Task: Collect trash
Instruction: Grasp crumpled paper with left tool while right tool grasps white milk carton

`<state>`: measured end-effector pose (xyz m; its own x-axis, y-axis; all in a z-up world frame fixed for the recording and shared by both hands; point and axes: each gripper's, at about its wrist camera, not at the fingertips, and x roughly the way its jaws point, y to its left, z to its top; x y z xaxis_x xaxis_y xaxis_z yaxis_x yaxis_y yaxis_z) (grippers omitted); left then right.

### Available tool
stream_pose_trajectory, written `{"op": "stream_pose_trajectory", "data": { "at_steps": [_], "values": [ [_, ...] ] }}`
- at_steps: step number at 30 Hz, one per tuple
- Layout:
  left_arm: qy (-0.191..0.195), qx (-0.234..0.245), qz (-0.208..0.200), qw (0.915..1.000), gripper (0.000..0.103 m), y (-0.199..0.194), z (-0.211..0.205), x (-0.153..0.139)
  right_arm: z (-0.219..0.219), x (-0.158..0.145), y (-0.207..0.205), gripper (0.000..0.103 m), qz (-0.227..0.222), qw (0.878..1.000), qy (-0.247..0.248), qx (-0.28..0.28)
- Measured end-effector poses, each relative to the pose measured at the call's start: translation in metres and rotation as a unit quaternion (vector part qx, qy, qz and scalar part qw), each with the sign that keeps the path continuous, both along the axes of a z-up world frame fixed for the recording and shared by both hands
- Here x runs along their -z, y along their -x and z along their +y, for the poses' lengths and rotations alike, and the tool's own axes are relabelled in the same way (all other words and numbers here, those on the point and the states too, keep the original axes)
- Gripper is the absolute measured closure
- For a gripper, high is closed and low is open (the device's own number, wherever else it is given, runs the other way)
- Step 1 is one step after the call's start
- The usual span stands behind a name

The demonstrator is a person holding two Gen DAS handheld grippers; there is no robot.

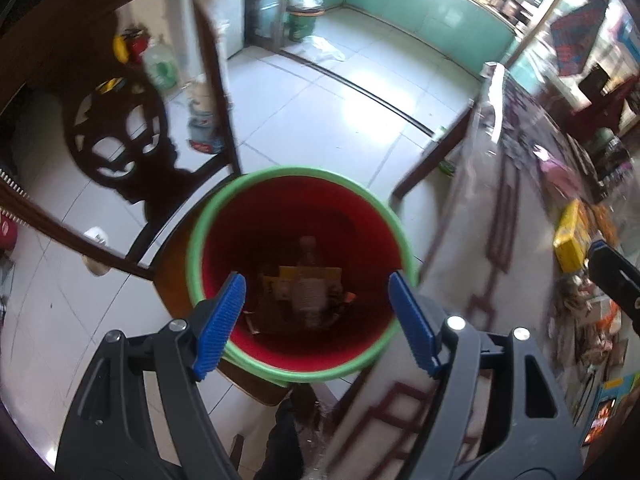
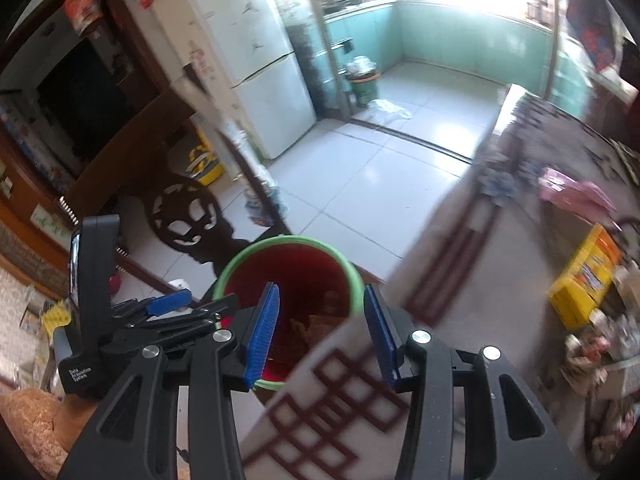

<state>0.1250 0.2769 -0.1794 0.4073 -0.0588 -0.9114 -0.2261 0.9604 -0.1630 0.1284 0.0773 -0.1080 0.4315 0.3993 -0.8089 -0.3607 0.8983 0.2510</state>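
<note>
The left gripper [image 1: 314, 320] hangs spread and empty directly above a green-rimmed red bin [image 1: 192, 248] — a clear bottle [image 1: 308, 292] and wrappers lie inside. The right gripper [image 2: 322, 330], jaws parted on nothing, hovers beside it — over the tablecloth's edge [image 2: 460, 280].

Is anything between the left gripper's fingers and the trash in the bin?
No. In the left wrist view the left gripper stands open and empty above the red bin; a bottle and wrappers lie inside.
</note>
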Motion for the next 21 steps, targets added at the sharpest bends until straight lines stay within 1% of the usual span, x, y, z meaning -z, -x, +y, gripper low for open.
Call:
{"op": "stream_pose_trajectory", "data": {
  "at_steps": [3, 7, 11, 14, 16, 18, 20, 21],
  "values": [
    [0.002, 0.03, -0.005, 0.9995, 0.031, -0.002, -0.022, -0.004, -0.036, -0.002, 0.01, 0.059, 0.0, 0.999, 0.007, 0.042],
    [0.004, 0.07, -0.011, 0.9975, 0.031, -0.003, -0.055, -0.009, -0.089, -0.003, 0.027, 0.059, 0.002, 0.994, 0.022, 0.104],
    [0.005, 0.104, -0.017, 0.9944, 0.031, 0.0, -0.084, -0.013, -0.156, 0.001, 0.049, 0.058, 0.007, 0.983, 0.043, 0.176],
    [0.007, 0.125, -0.017, 0.992, 0.031, 0.004, -0.105, -0.015, -0.208, 0.0, 0.064, 0.056, 0.01, 0.972, 0.056, 0.229],
    [0.008, 0.135, -0.018, 0.9906, 0.031, 0.007, -0.119, -0.017, -0.242, -0.002, 0.069, 0.043, 0.011, 0.964, 0.058, 0.26],
    [0.008, 0.138, -0.021, 0.9901, 0.031, 0.012, -0.134, -0.019, -0.27, 0.0, 0.068, 0.035, 0.022, 0.956, 0.043, 0.291],
    [0.01, 0.135, -0.021, 0.9906, 0.031, 0.017, -0.145, -0.02, -0.301, 0.004, 0.062, 0.03, 0.037, 0.944, 0.0, 0.328],
    [0.01, 0.132, -0.02, 0.991, 0.031, 0.019, -0.149, -0.02, -0.312, 0.009, 0.057, 0.027, 0.052, 0.938, -0.017, 0.343]
  ]
}}
